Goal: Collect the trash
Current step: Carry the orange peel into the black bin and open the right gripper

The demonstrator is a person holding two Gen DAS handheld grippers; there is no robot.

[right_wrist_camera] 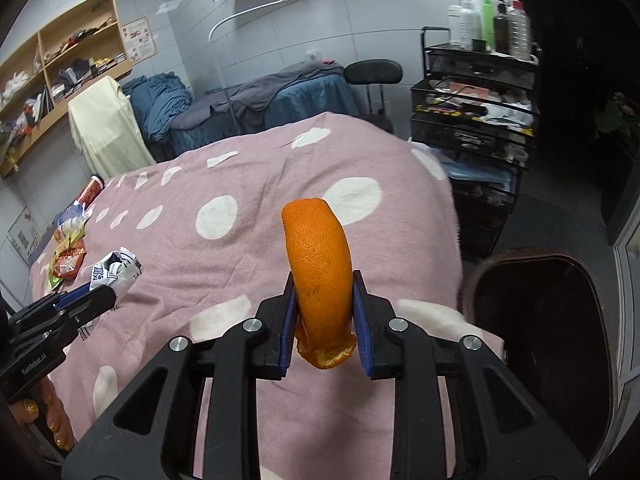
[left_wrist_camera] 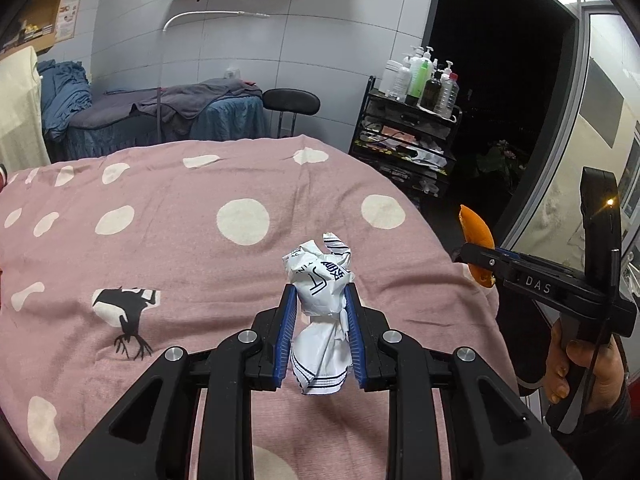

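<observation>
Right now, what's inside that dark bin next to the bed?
The dark bin stands open beside the pink spotted blanket, but its inside shows only blackness. Nothing in it can be made out, and the bottom is hidden in shadow.

Hidden and cut-off items

Bin [right_wrist_camera: 560, 344] right of right gripper [right_wrist_camera: 324, 320]: interior dark, contents unseen; snack packets [right_wrist_camera: 68, 248] far left too small to identify.

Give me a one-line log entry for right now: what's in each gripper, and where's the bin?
left gripper: shut on crumpled wrapper | right gripper: shut on orange peel | dark bin: open, right of pink blanket
</observation>
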